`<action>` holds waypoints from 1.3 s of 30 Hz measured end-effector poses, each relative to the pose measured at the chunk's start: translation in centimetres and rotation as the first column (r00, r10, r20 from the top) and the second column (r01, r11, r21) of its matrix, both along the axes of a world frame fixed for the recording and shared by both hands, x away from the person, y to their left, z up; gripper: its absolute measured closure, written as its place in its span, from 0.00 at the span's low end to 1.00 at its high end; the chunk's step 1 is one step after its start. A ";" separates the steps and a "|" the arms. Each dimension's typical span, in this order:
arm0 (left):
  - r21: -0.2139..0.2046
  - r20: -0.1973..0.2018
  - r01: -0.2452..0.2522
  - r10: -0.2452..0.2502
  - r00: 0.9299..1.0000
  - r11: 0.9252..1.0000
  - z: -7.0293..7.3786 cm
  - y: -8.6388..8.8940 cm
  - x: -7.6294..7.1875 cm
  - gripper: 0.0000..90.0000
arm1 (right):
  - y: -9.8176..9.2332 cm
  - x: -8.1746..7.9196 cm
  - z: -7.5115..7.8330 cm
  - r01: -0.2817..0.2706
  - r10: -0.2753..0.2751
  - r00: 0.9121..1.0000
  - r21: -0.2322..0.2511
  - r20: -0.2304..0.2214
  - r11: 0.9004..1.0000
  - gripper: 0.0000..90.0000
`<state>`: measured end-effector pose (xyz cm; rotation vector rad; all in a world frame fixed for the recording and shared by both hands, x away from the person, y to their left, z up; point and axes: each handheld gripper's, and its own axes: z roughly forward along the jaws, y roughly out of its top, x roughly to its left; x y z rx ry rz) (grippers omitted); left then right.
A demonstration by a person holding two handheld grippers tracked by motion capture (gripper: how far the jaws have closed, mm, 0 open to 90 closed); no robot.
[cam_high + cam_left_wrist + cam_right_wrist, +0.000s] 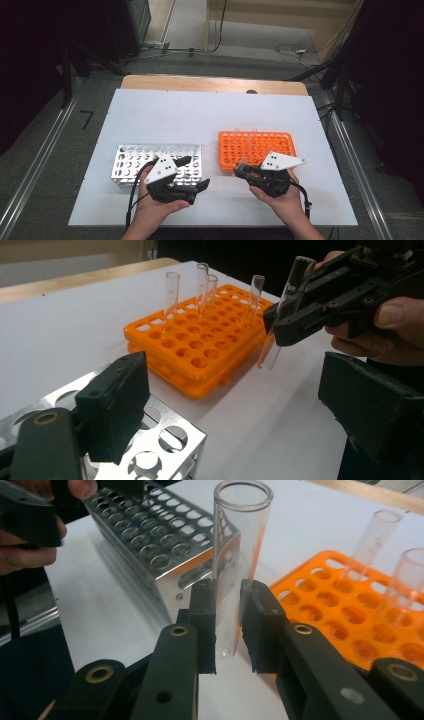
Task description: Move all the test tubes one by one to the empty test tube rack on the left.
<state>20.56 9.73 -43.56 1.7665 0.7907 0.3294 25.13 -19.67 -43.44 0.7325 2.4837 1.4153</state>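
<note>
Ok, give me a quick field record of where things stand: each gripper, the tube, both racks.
right gripper: shut on the test tube, tube upright, clear of both racks
left gripper: open, nothing between its jaws, above the near end of the metal rack
orange rack: on the table, four tubes standing in it
metal rack: on the table, no tubes seen in it
table: white top

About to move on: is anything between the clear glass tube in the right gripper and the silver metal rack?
Only the left gripper, open above the silver metal rack. The right gripper holds the clear glass tube over bare white table.
</note>
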 end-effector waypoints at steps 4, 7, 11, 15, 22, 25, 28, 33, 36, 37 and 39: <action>0.002 -0.013 0.010 -0.010 1.000 1.000 0.0 -0.5 0.0 0.21 | 0.9 -0.2 -0.7 -0.030 0.030 0.999 -0.022 -0.015 0.999 0.82; 0.007 -0.010 0.026 -0.026 1.000 1.000 -0.1 -0.9 -0.2 0.26 | 1.6 -0.4 -1.0 -0.054 0.053 0.998 -0.037 -0.021 0.998 0.82; 0.001 -0.010 0.052 -0.052 0.999 0.999 0.1 -1.5 -0.4 0.33 | 2.3 -0.7 -1.2 -0.078 0.077 0.997 -0.049 -0.015 0.996 0.82; -0.007 -0.005 0.071 -0.071 0.997 0.997 0.2 -1.9 -0.5 0.44 | 2.7 -0.9 -1.3 -0.092 0.091 0.996 -0.058 -0.019 0.994 0.82; -0.013 0.001 0.110 -0.110 0.994 0.994 0.3 -3.0 -0.4 0.58 | 3.3 -1.3 -1.3 -0.110 0.110 0.994 -0.078 -0.012 0.991 0.82; -0.010 -0.006 0.110 -0.110 0.994 0.994 0.1 -3.6 -0.3 0.62 | 3.6 -1.6 -1.2 -0.121 0.121 0.993 -0.088 -0.001 0.989 0.82; -0.010 -0.010 0.104 -0.104 0.995 0.995 0.0 -4.0 -0.2 0.66 | 3.8 -1.9 -1.2 -0.134 0.135 0.991 -0.096 0.004 0.986 0.82; -0.010 -0.010 0.103 -0.103 0.995 0.995 0.0 -4.0 -0.2 0.73 | 4.0 -2.1 -1.2 -0.150 0.151 0.988 -0.105 0.009 0.983 0.82; -0.003 -0.009 0.106 -0.106 0.994 0.994 0.0 -4.2 -0.3 0.76 | 4.1 -2.2 -1.2 -0.149 0.151 0.989 -0.110 0.009 0.983 0.82; 0.004 -0.009 0.108 -0.108 0.994 0.994 0.0 -4.4 -0.3 0.77 | 4.1 -2.2 -1.1 -0.147 0.149 0.989 -0.113 0.008 0.983 0.82; 0.008 -0.009 0.110 -0.110 0.994 0.994 0.0 -4.4 -0.3 0.79 | 4.1 -2.3 -1.1 -0.148 0.150 0.989 -0.114 0.004 0.982 0.82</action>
